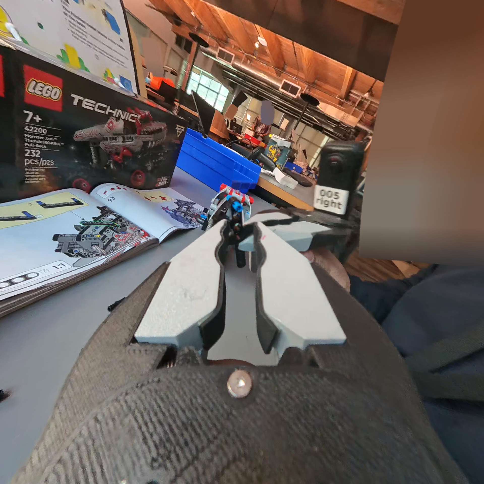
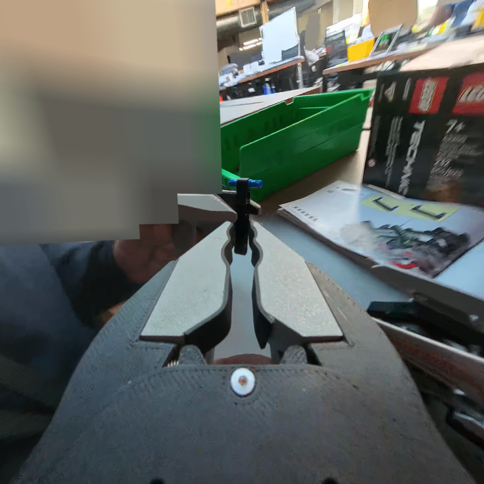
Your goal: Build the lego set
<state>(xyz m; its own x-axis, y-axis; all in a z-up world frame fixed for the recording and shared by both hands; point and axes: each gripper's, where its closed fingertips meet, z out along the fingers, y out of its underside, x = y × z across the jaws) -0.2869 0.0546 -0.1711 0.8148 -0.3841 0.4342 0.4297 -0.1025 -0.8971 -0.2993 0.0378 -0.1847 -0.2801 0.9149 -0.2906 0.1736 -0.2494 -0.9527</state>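
Black lego beam [image 2: 242, 222], slim and studless, blue pin [image 2: 245, 183] through its top, upright above grey table [image 1: 78, 340]. Pinched between ridged grey fingertips of right gripper [image 2: 241, 235]. Left gripper [image 1: 237, 233] nearly closed around same beam; grip unclear. Beyond: half-built model [image 1: 230, 204], open glossy booklet [image 1: 78, 230], black cardboard box [image 1: 86, 136], green plastic bins [image 2: 288, 141].
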